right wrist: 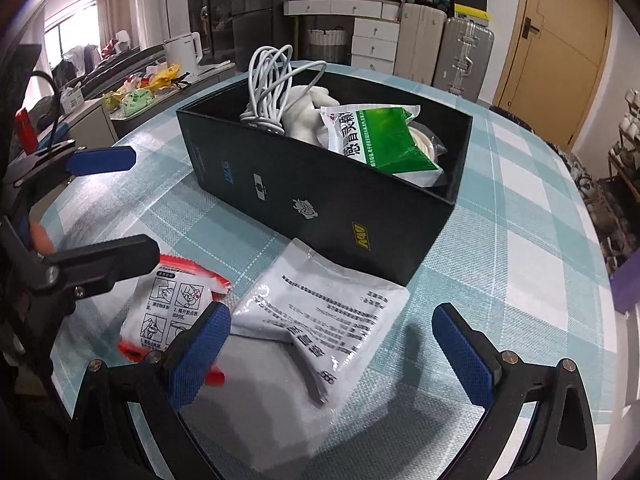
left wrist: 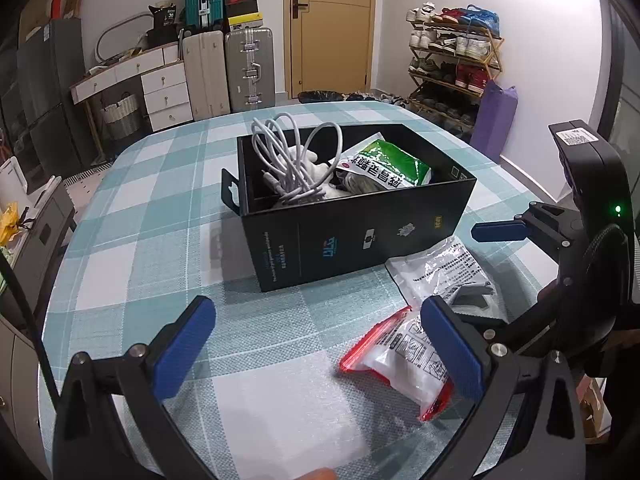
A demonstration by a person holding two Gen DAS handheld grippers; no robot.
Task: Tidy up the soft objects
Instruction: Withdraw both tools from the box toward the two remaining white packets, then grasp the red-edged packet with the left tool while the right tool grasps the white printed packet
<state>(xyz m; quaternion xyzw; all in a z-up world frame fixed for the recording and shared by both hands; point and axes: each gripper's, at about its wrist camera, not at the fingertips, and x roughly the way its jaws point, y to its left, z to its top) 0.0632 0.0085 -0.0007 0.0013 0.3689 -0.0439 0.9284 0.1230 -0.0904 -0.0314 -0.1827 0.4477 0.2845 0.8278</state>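
White pouch (right wrist: pixel 320 320) btwn right tool (right wrist: pixel 332 344) tips, prob.

Left gripper (left wrist: pixel 316 344): jaws spread wide, blue pads (left wrist: pixel 182 346) at 8 and 4 o'clock in its own view, nothing between them. A fingertip (left wrist: pixel 320 473) shows at 6 o'clock.

Right gripper (right wrist: pixel 340 352): jaws likewise wide apart, pads (right wrist: pixel 460 354) at 7 and 5 o'clock, gripping nothing.

From the left wrist camera, the right gripper sits at 3 o'clock. From the right wrist camera, the left gripper sits at 9 o'clock, both fingers parted.
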